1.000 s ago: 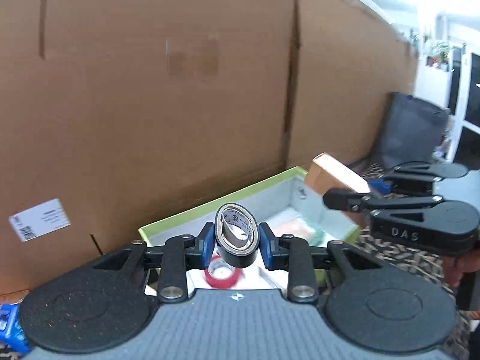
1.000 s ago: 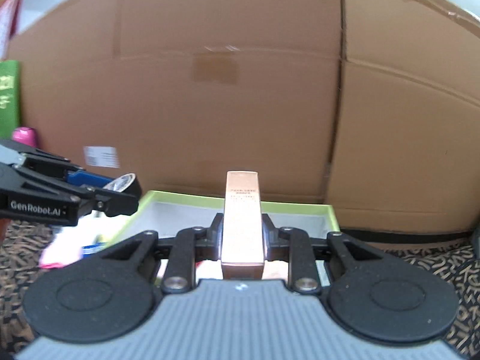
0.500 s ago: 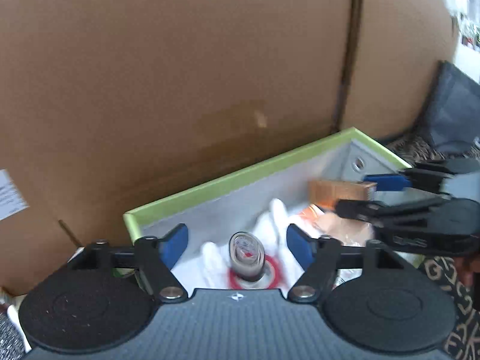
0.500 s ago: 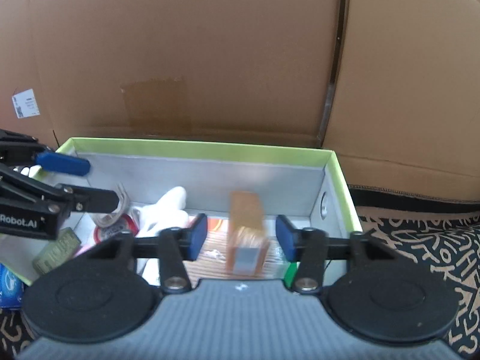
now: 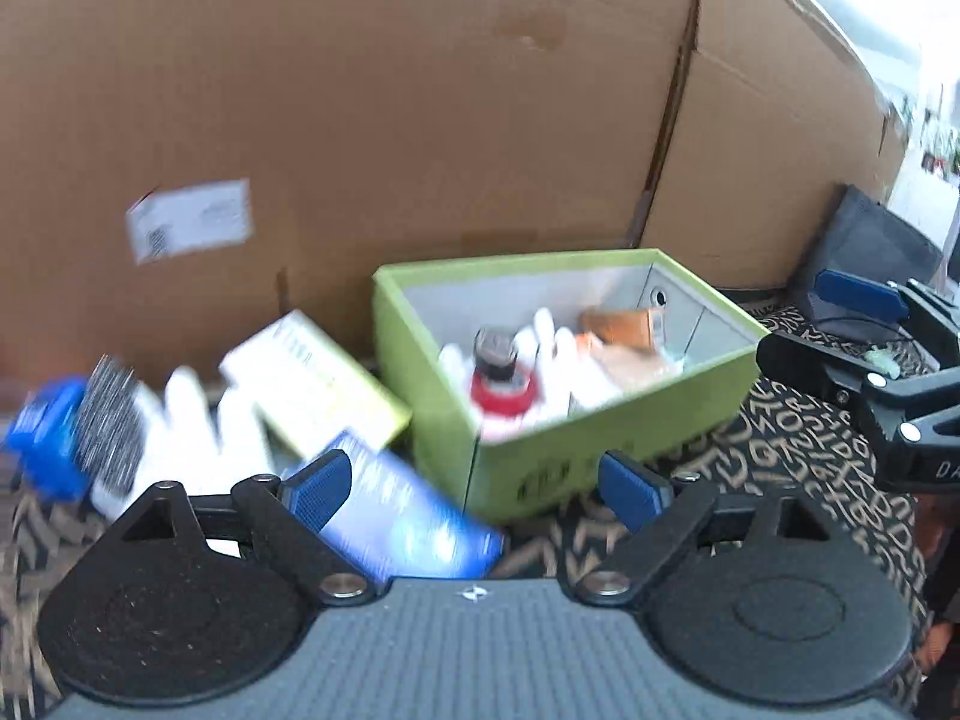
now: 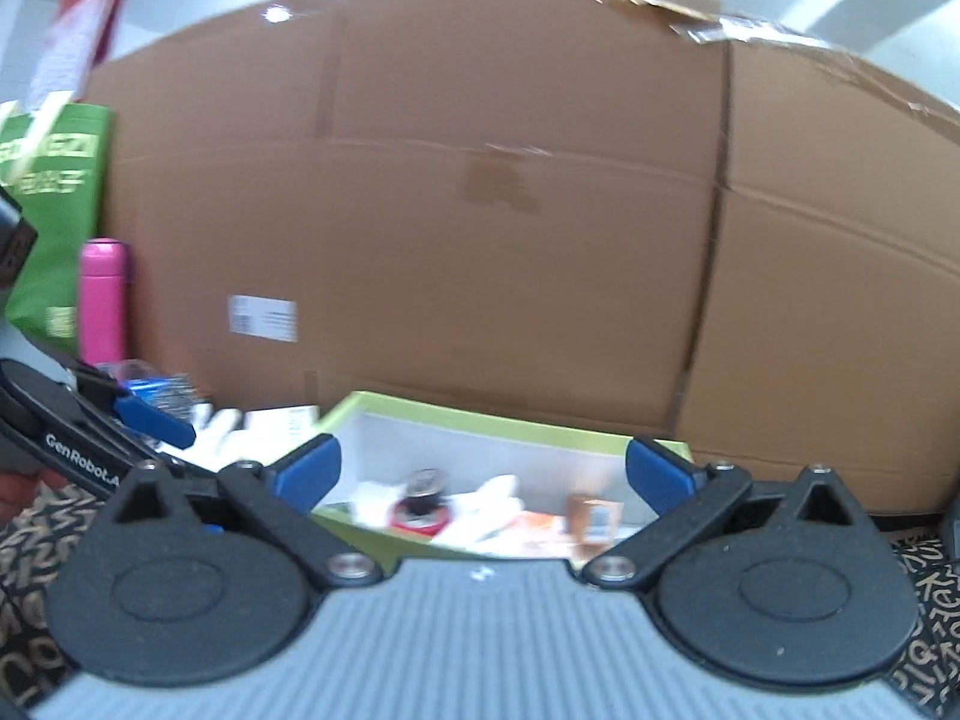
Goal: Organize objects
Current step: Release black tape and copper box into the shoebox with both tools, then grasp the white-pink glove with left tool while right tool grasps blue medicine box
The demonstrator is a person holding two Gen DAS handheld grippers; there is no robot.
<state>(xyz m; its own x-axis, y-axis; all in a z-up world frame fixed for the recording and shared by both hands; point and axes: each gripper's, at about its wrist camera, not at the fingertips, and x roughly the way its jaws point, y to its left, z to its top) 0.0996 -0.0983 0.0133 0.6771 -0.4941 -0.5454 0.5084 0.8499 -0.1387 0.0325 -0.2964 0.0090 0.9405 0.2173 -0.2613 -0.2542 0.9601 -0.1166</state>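
A green box [image 5: 600,438] with a grey inside stands on the patterned cloth; it also shows in the right wrist view [image 6: 480,417]. In it lie a black tape roll [image 5: 495,351] on a red tape roll [image 5: 503,391], white gloves [image 5: 570,354] and an orange-brown carton [image 5: 624,327]. My left gripper [image 5: 474,489] is open and empty, in front of and left of the box. My right gripper [image 6: 483,471] is open and empty, pulled back in front of the box. Its arm shows in the left wrist view [image 5: 870,384].
Left of the box lie a blue packet [image 5: 408,528], a white and yellow carton [image 5: 312,384], white gloves [image 5: 192,432] and a blue-capped item [image 5: 54,438]. A large cardboard wall [image 5: 360,120] stands behind. A pink bottle [image 6: 102,300] and green bag [image 6: 54,210] stand far left.
Both grippers have let go: the black tape roll and the orange-brown carton now lie in the green box. Both grippers opened wide and drew back from the box, the left one swinging left.
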